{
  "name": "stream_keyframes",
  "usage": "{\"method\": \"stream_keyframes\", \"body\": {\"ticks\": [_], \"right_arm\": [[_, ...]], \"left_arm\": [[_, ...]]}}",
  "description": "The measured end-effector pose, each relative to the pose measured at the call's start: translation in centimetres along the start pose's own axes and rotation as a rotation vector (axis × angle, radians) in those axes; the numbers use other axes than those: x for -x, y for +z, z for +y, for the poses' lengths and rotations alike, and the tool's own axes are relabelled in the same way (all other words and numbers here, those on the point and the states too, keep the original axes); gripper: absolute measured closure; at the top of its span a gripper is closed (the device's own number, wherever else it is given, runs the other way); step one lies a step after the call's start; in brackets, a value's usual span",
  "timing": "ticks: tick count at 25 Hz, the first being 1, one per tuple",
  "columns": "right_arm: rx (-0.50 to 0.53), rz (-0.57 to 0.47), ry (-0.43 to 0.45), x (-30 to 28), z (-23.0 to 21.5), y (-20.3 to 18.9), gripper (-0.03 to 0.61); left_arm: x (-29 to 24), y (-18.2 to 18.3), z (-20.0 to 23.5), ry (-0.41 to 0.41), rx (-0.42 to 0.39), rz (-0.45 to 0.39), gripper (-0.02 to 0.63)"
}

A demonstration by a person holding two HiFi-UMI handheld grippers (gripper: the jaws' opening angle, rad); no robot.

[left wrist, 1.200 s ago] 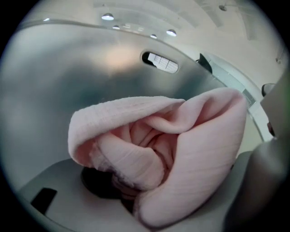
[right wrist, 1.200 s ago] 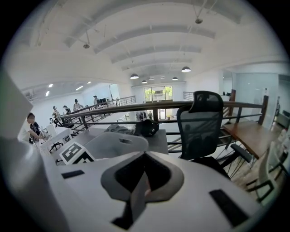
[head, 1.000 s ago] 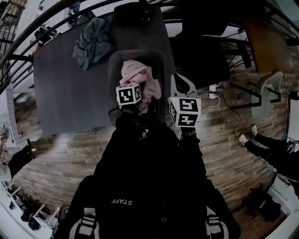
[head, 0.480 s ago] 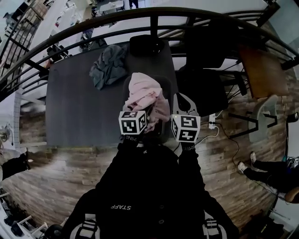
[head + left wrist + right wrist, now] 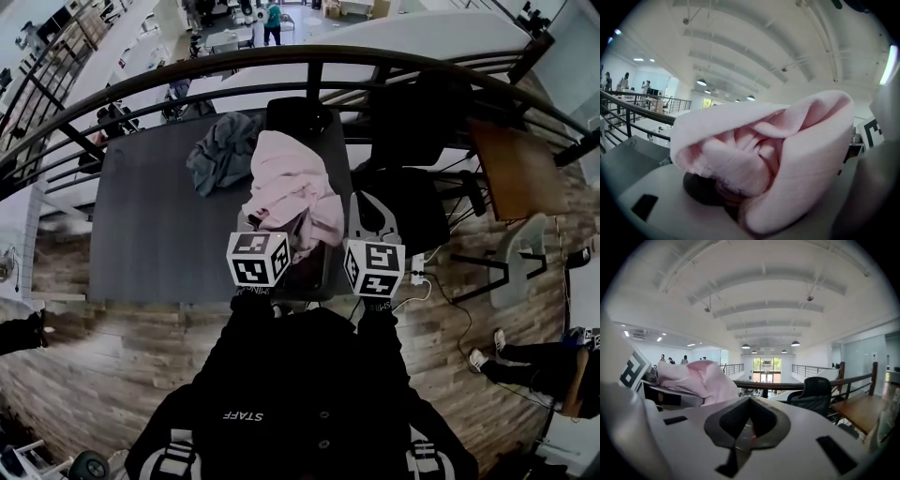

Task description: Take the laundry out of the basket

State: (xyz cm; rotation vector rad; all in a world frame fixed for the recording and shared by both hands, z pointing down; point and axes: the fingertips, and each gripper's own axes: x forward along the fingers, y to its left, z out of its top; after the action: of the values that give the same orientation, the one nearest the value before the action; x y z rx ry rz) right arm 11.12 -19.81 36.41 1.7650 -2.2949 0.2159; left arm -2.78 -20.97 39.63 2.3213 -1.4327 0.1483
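A pink garment [image 5: 286,183] hangs bunched in the air over the dark laundry basket [image 5: 323,272], which stands on the grey table [image 5: 159,225]. My left gripper [image 5: 265,234] is shut on its lower folds. In the left gripper view the pink garment [image 5: 778,154] fills the space over the jaws and hides the left gripper's [image 5: 726,197] pads. My right gripper [image 5: 367,204] sits beside the basket's right side, holding nothing. Its dark pads meet in the right gripper view, where the right gripper [image 5: 747,427] is shut and the pink garment [image 5: 701,378] shows at left.
A grey garment [image 5: 220,150] lies crumpled on the table's far part. A black office chair [image 5: 403,141] stands right of the table, with a wooden table [image 5: 511,169] further right. A curved dark railing [image 5: 309,56] runs behind the table. A cable [image 5: 441,253] lies on the wooden floor.
The pink garment has come up out of the basket with my left gripper and now hangs high above it. The head view has swung to show more of the railing.
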Motion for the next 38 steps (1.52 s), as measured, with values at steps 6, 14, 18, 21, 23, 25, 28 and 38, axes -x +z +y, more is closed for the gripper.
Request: {"method": "stream_keyframes", "body": {"ticks": [6, 14, 18, 21, 23, 25, 28, 38], "right_arm": [[-0.011, -0.073, -0.012, 0.4, -0.3, 2.9, 0.563], [-0.018, -0.178, 0.011, 1.1, 0.7, 6.5, 0.563], [-0.005, -0.232, 0.008, 1.7, 1.3, 8.2, 0.563], [0.007, -0.259, 0.012, 1.9, 2.0, 8.9, 0.563], [0.010, -0.271, 0.009, 1.9, 1.9, 9.4, 0.563], [0.023, -0.286, -0.006, 1.9, 1.6, 9.9, 0.563], [0.037, -0.306, -0.019, 2.0, 1.4, 10.5, 0.563], [0.024, -0.360, -0.016, 2.7, 2.0, 11.4, 0.563]], "left_arm": [[1.6, 5.1, -0.5, 0.023, -0.053, -0.135, 0.275], [4.0, 9.7, -0.6, 0.061, -0.117, -0.260, 0.275], [5.1, 11.2, -0.8, 0.063, -0.148, -0.309, 0.273], [5.8, 12.0, -0.8, 0.066, -0.167, -0.338, 0.273], [5.7, 12.4, -0.9, 0.071, -0.176, -0.352, 0.273], [5.6, 12.9, -1.1, 0.072, -0.180, -0.365, 0.273], [5.4, 13.5, -1.3, 0.073, -0.193, -0.381, 0.273], [5.9, 14.2, -1.4, 0.085, -0.238, -0.411, 0.273]]}}
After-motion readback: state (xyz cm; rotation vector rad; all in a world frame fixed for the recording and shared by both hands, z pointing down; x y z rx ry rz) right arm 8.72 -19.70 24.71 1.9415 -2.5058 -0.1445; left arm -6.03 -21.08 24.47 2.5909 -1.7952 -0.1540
